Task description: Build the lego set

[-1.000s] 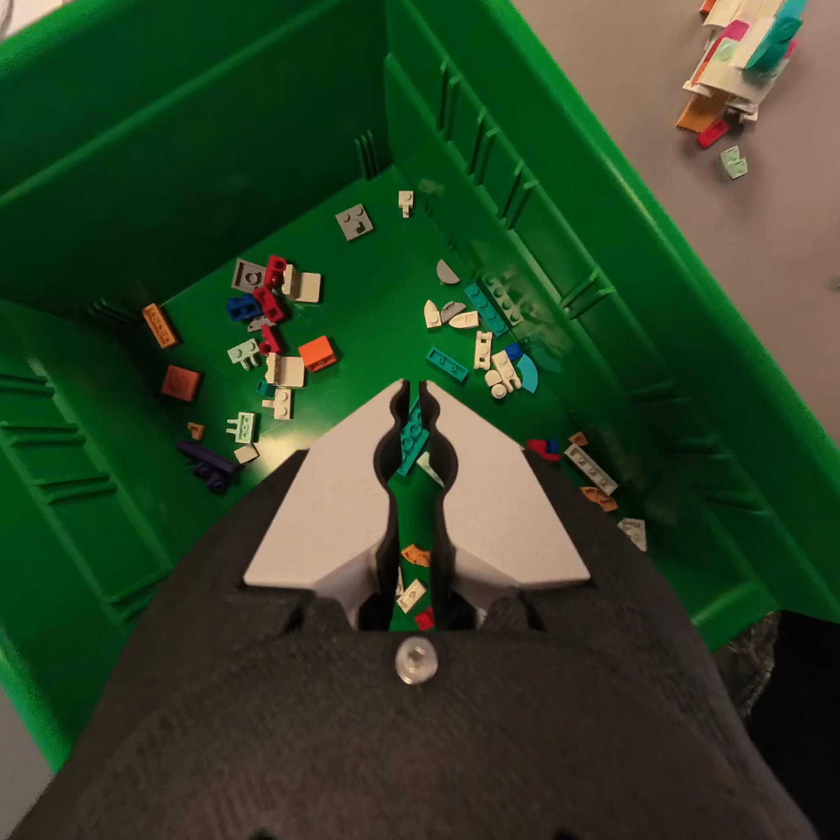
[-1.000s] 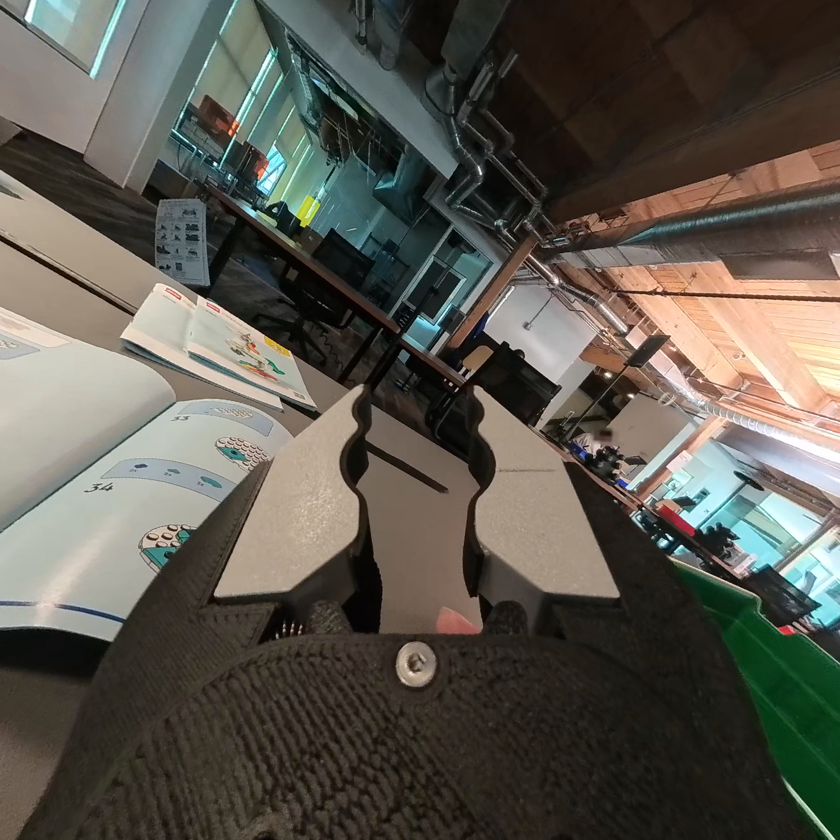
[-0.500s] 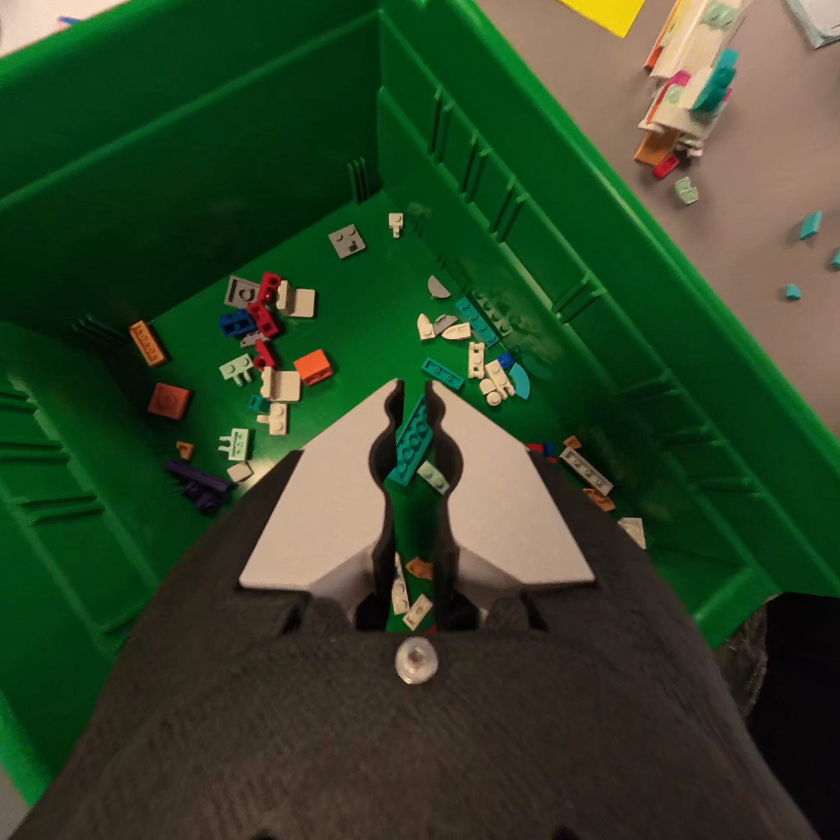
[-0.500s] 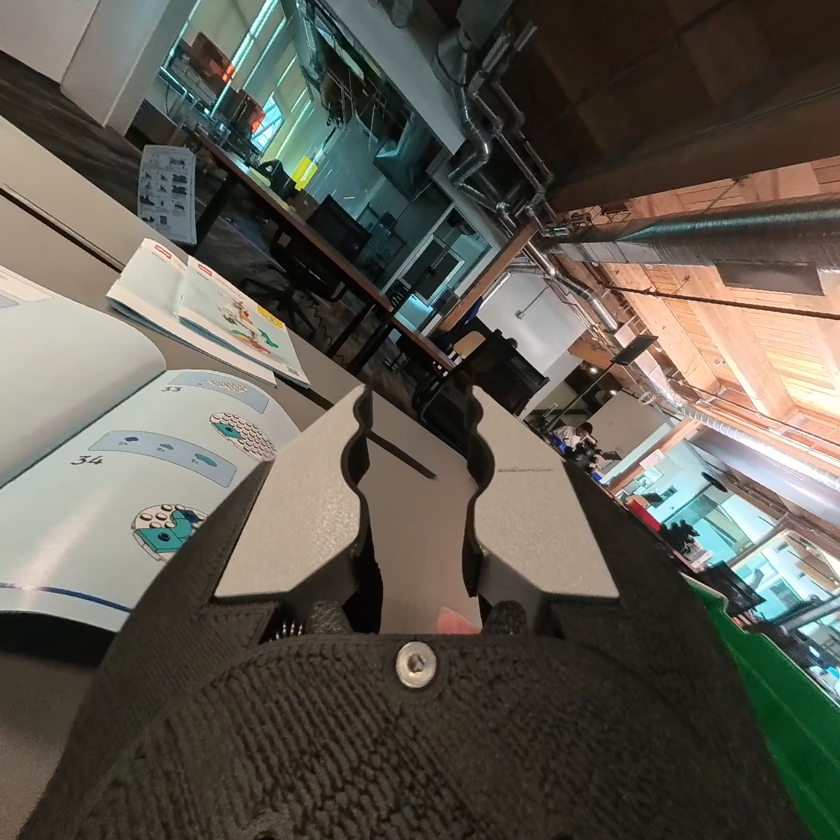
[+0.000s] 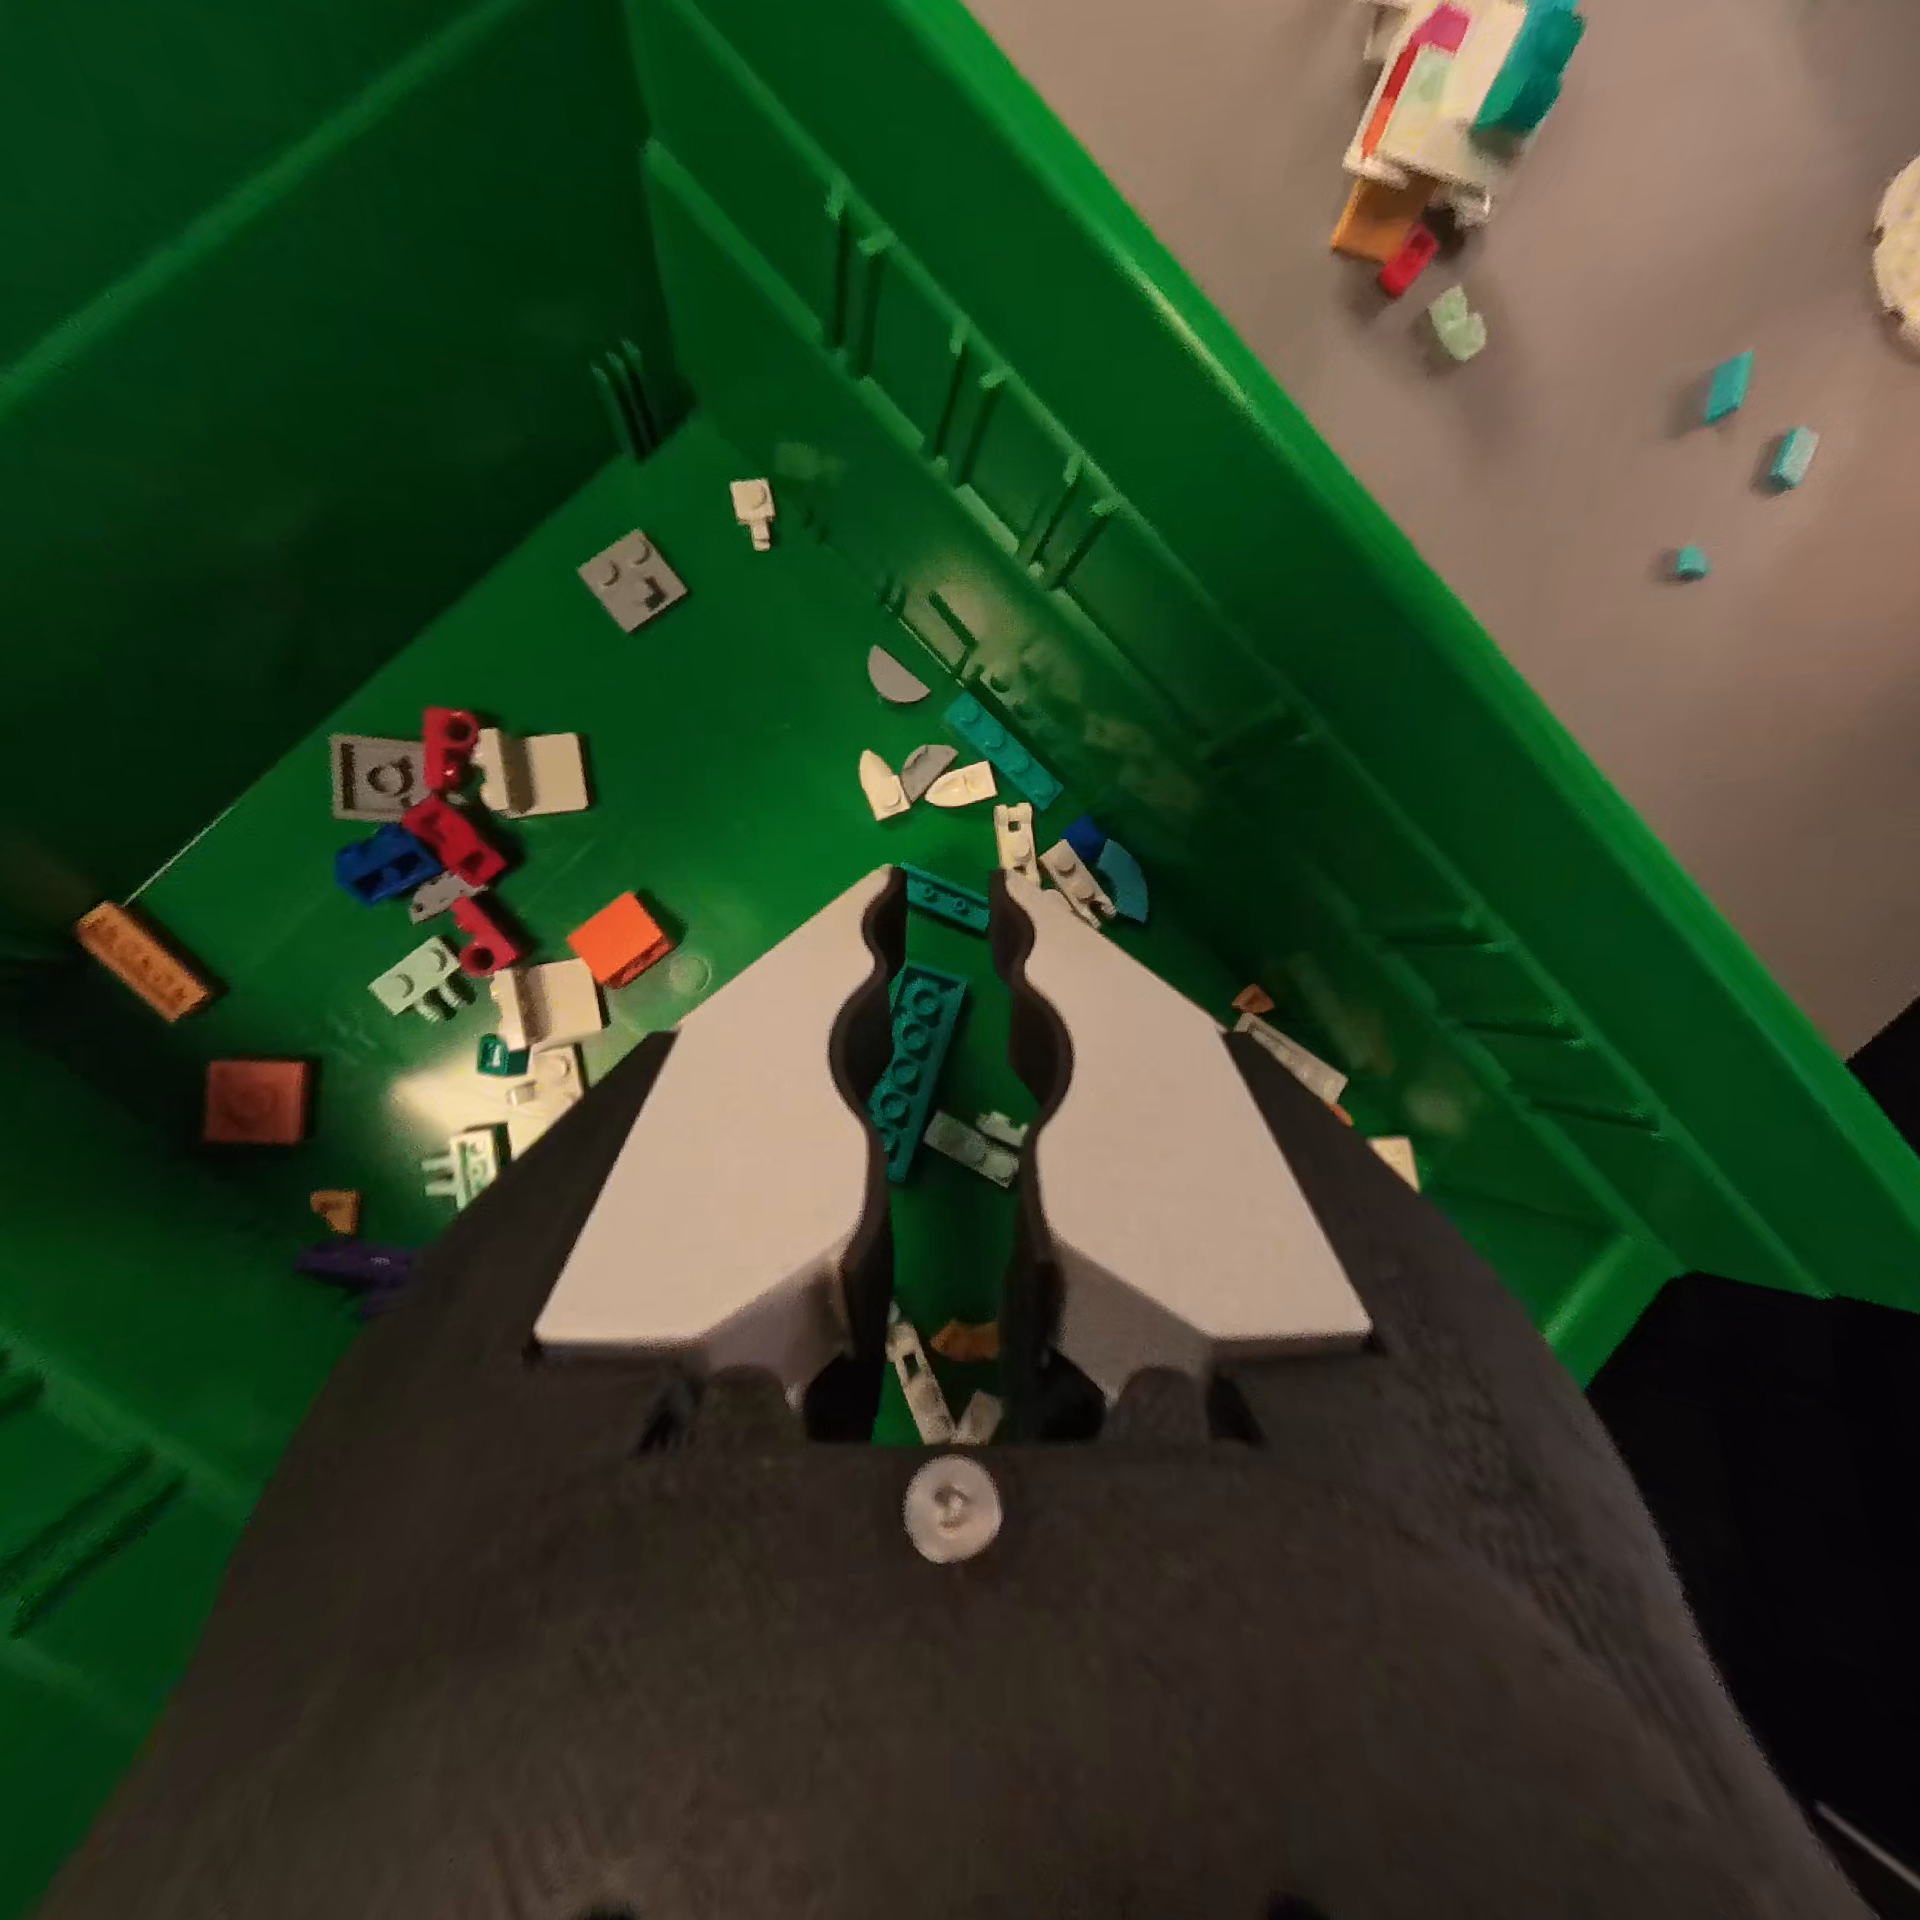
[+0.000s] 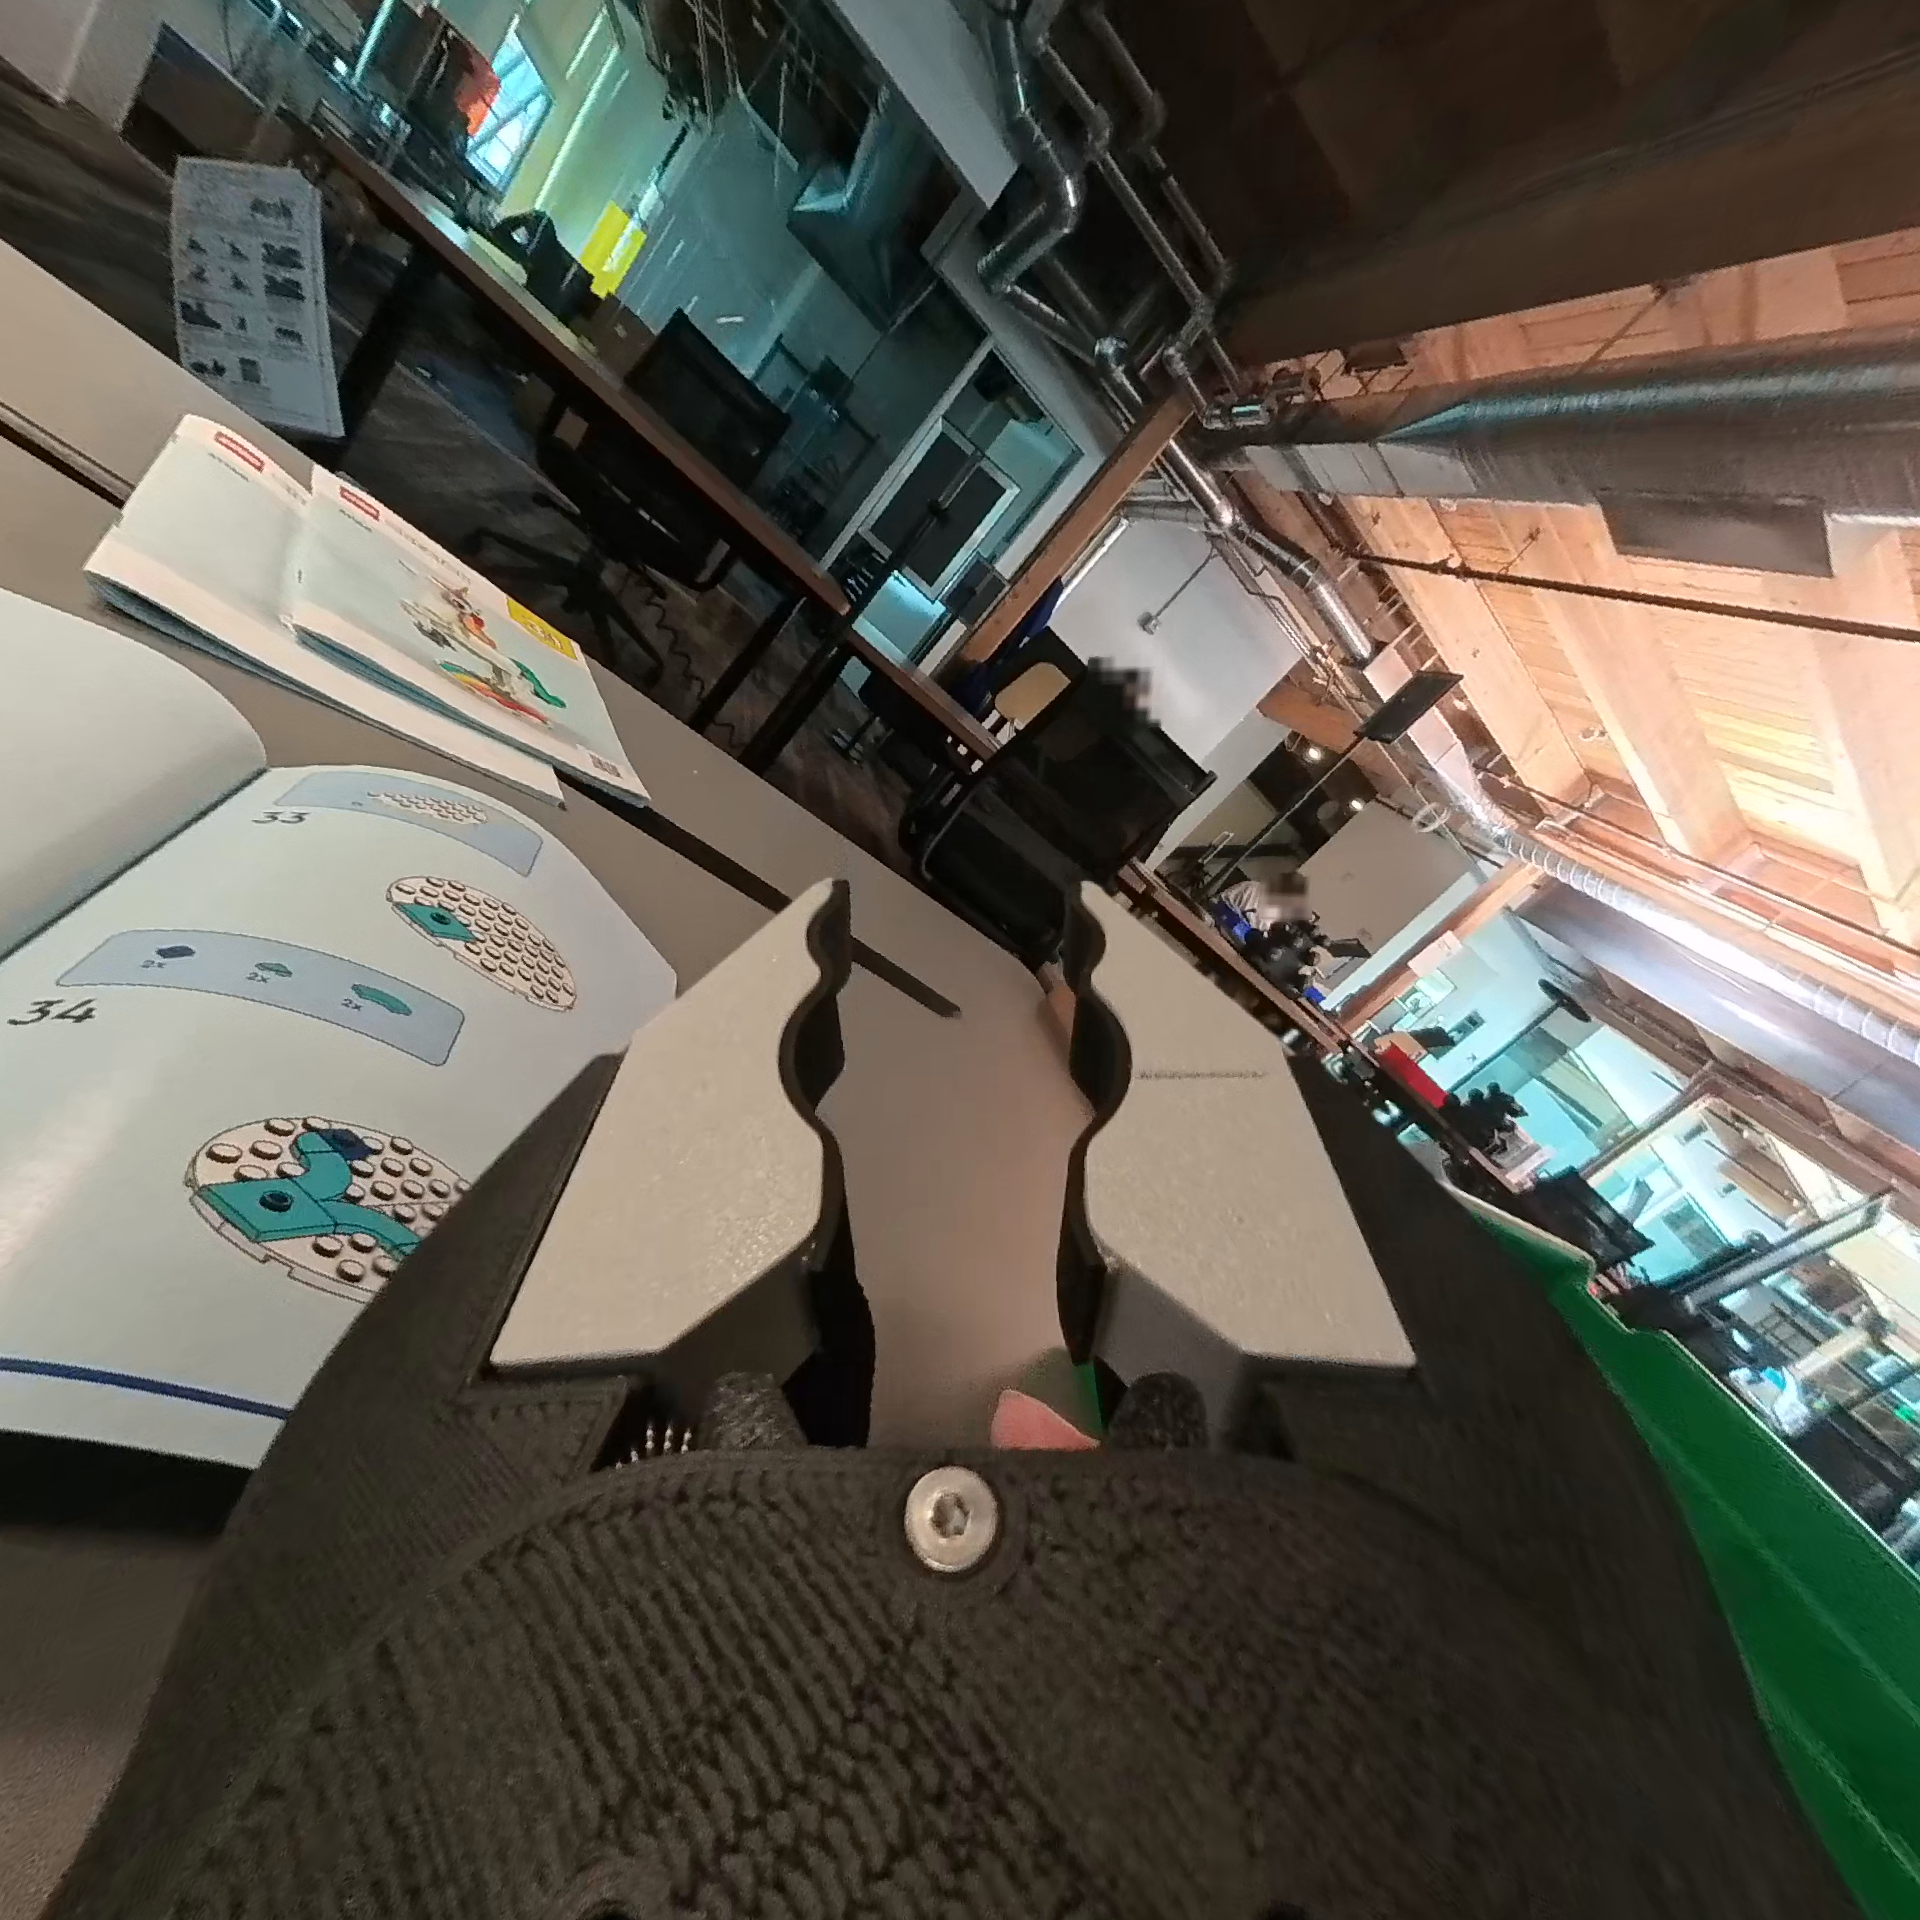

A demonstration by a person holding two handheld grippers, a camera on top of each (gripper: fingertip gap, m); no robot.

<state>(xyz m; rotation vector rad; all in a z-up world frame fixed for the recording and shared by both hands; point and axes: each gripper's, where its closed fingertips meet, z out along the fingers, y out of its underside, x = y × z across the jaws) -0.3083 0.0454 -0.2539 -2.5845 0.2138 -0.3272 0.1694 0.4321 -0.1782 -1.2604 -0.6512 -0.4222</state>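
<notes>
My left gripper (image 5: 943, 883) hangs inside a green bin (image 5: 1195, 436), above its floor. The jaws stand a little apart with nothing clamped. Through the gap I see a long teal plate (image 5: 920, 1060) and a small pale plate (image 5: 975, 1143) on the bin floor. Loose bricks lie around: an orange brick (image 5: 620, 938), red bricks (image 5: 454, 831), a grey square plate (image 5: 632, 578), and a teal plate (image 5: 1003, 750) by the right wall. My right gripper (image 6: 951, 904) is open and empty, low over the grey table beside an open instruction booklet (image 6: 312, 997).
A partly built model (image 5: 1444, 114) and small teal pieces (image 5: 1730, 387) lie on the grey table right of the bin. A closed booklet (image 6: 395, 623) lies beyond the open one. The green bin's rim (image 6: 1714, 1475) shows at right in the right wrist view. Desks and chairs stand behind. There is about 60 centimetres between the tips of the two grippers. To reach the teal plate (image 5: 1003, 750) in a straight line is about 5 centimetres for my left fingers, about 55 centimetres for my right. My left tips are roughly 6 centimetres from the orange brick (image 5: 620, 938).
My left gripper's jaws have opened a little wider and the gripper has shifted over the bin floor, showing more of the long teal plate. My right gripper has tilted slightly and stays open.
</notes>
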